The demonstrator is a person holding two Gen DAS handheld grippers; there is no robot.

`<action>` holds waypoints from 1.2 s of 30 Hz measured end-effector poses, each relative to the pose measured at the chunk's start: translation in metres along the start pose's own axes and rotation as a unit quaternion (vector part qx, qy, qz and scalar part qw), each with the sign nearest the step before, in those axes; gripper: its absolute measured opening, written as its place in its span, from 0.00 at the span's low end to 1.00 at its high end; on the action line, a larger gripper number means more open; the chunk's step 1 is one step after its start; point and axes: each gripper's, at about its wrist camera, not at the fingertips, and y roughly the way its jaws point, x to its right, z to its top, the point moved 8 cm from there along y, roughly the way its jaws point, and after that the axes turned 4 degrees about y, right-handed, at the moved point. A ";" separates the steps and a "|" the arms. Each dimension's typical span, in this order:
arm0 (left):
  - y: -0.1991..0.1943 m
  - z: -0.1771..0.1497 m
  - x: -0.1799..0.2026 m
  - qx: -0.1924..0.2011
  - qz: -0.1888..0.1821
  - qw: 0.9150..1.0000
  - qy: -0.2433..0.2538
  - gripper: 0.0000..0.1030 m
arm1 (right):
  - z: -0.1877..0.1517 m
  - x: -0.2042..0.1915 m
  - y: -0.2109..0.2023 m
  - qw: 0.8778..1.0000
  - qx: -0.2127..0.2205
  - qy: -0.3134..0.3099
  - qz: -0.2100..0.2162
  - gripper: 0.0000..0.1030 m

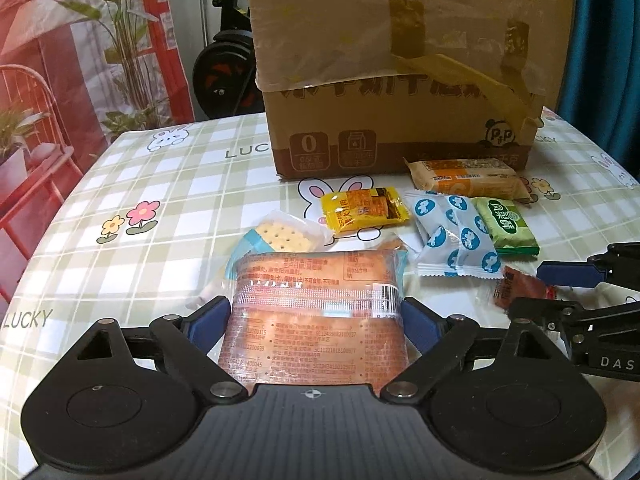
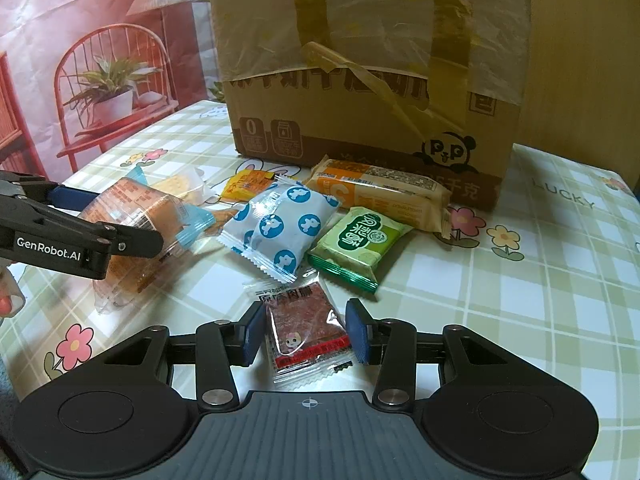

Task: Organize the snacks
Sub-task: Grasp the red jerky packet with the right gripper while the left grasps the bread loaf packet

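My left gripper (image 1: 316, 320) gapes around the bread packet (image 1: 316, 312), long axis toward the box (image 1: 396, 120); my right gripper (image 2: 306, 334) grips the jerky packet (image 2: 306, 328), snacks crowding ahead.

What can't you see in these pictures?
- Inside the cardboard box: both views show only its taped front.
- Cracker pack: lower part hidden behind the bread packet in the left wrist view.
- Small print on the meat jerky packet: too small in the right wrist view.
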 end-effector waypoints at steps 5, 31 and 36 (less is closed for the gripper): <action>0.000 -0.001 0.001 -0.001 0.002 1.000 0.005 0.91 | 0.000 0.000 0.000 1.000 0.000 0.000 0.000 0.40; 0.004 -0.007 0.003 0.004 -0.008 1.000 0.021 0.97 | -0.001 -0.001 0.000 1.000 0.001 0.000 0.001 0.41; -0.003 -0.013 0.003 0.005 -0.008 1.000 0.023 0.85 | 0.001 -0.005 0.004 1.000 -0.006 -0.022 0.003 0.48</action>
